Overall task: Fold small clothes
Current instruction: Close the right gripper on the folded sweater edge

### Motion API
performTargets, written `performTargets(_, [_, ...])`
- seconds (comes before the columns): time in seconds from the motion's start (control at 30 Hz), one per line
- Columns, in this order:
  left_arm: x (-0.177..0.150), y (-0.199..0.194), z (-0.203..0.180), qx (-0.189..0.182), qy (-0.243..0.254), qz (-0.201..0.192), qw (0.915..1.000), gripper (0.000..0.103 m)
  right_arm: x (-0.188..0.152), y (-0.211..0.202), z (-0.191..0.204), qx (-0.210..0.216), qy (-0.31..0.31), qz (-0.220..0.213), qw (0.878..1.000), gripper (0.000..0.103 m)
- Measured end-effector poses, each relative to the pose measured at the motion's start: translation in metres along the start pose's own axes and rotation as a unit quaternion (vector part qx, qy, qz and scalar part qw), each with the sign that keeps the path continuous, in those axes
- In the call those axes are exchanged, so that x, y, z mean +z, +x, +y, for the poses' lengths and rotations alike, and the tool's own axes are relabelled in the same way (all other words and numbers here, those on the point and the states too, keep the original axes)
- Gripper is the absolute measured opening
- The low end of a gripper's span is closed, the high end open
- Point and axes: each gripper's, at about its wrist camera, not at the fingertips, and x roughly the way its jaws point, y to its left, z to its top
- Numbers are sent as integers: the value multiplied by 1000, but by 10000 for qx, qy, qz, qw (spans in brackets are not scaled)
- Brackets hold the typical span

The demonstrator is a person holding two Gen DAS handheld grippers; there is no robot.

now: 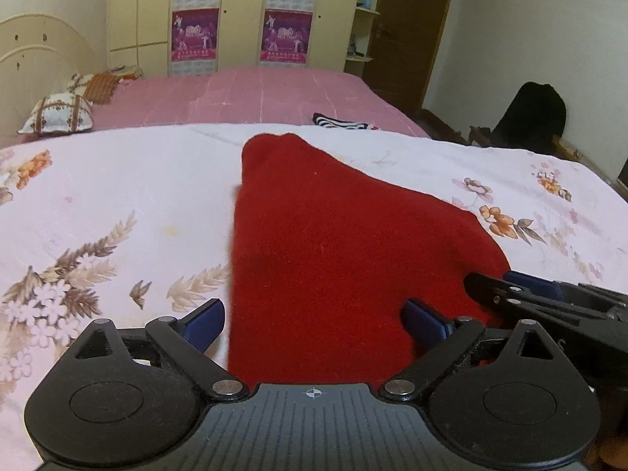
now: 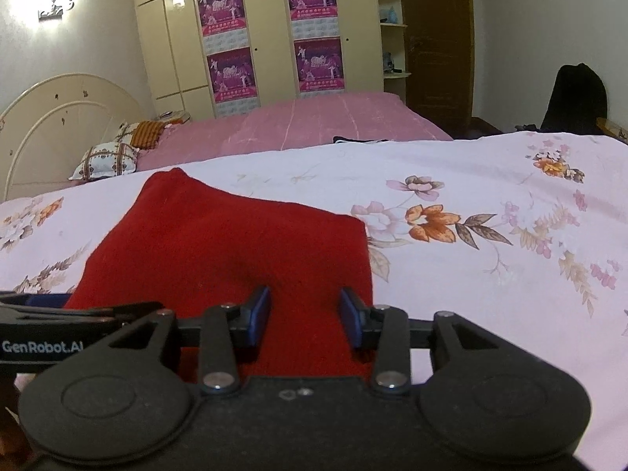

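Left wrist: left gripper (image 1: 312, 324) tilts down, spread over red garment (image 1: 333, 235).

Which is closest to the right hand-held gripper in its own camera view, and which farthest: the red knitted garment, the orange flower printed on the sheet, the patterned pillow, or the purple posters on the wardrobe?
1. Red knitted garment, under the right hand-held gripper.
2. Orange printed flower, ahead right.
3. Patterned pillow, far left.
4. Purple posters, back wall.
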Motion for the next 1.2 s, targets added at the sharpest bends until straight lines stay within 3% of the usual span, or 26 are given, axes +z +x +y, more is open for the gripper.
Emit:
performTargets(0.13, [3, -15, -4, 62, 158, -112, 9998, 97, 10, -4, -1, 42, -44, 188, 9998, 40])
performTargets(0.3, [1, -44, -6, -103, 368, -236, 9990, 97, 16, -34, -1, 178, -63, 131, 9997, 40])
performTargets(0.47, [-18, -37, -2, 38, 423, 59, 9991, 97, -5, -45, -1, -46, -273, 311, 9991, 42])
performTargets(0.53, [-24, -34, 2, -31, 287, 181, 9994, 97, -9, -46, -7, -117, -114, 329, 9993, 59])
performTargets(0.6, [-28, -31, 3, -113, 275, 246, 9993, 91, -12, -43, -14, -16, 59, 455, 9989, 62])
performTargets(0.63, [-29, -29, 5, -230, 200, 299, 9991, 83, -14, -40, -18, 96, 138, 516, 9985, 50])
performTargets(0.8, [-34, -30, 4, -227, 82, 259, 9994, 82, -16, -37, -21, 458, 433, 538, 9966, 18])
performTargets(0.9, [-38, -34, 6, -245, 19, 294, 9993, 81, -18, -37, -23, 345, 344, 538, 9974, 14])
performTargets(1.07, [-44, -50, 5, -262, -39, 242, 9994, 81, -16, -40, -34, 410, 621, 545, 9957, 20])
performTargets(1.17, [-49, -63, 10, -330, -51, 217, 9992, 81, -15, -55, -37, 489, 695, 581, 9947, 35])
performTargets(1.2, [-51, -65, 11, -339, -54, 236, 9991, 81, -18, -61, -37, 501, 649, 595, 9949, 45])
